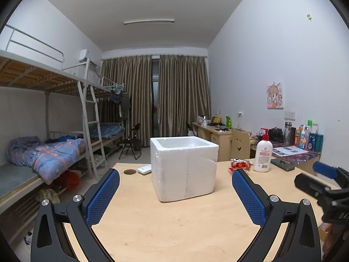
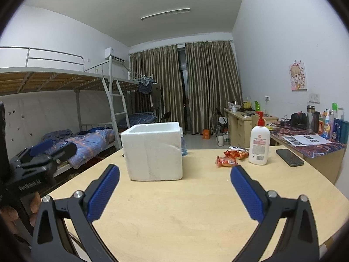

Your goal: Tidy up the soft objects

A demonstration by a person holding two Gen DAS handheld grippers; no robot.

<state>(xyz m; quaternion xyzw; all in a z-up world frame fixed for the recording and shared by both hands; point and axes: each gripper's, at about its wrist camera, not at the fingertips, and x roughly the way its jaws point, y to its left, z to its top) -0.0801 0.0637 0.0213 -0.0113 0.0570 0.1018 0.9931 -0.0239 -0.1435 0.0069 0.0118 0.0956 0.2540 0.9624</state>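
Judging from the left wrist view, the step in hand is taken to be the first approach, since the left gripper (image 1: 175,180) is held wide open with nothing between its blue pads (image 1: 102,196), and the white foam box (image 1: 184,168) stands straight ahead of it, open side up. To the right of the claw and beyond its right finger, red snack packets (image 1: 240,164) lie beside a lotion bottle (image 1: 263,152); these are presumed to be the soft objects. The wooden table (image 1: 152,229) is bare under the claw, and a bunk bed (image 1: 54,148) stands off to its left. In the right wrist view, the right gripper (image 2: 174,180) is likewise spread wide and empty, with the snack packets (image 2: 231,157) just ahead and slightly right of centre, the foam box (image 2: 152,150) ahead to the left, and a dark phone (image 2: 289,157) further right. A packet would best be pinched lightly at its middle, low to the table, and the bottle avoided. Curtains (image 2: 185,87) close the far end of the room.
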